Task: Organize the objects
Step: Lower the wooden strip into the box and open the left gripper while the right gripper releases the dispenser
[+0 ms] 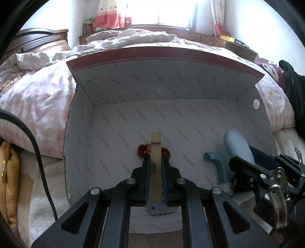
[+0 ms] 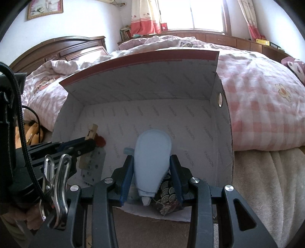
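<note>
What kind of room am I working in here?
Most likely a bedroom: a bed with a rumpled pink-checked quilt, a dark carved wooden headboard, and a curtained window behind the open white cardboard box.

Left tool (image 1: 156, 162): clamped on a wooden clothespin (image 1: 156, 145), held upright over the box floor.
Behind clothespin: small red figure (image 1: 142, 150).
Box (image 1: 171, 91): open cardboard, white "FASHION" lining, lid flap raised, resting on a bed (image 1: 38, 99).
Right tool (image 1: 253, 162): at the right, gripping a pale blue pad (image 1: 238, 145).
Nearby: blue curved piece (image 1: 215, 162).
</note>
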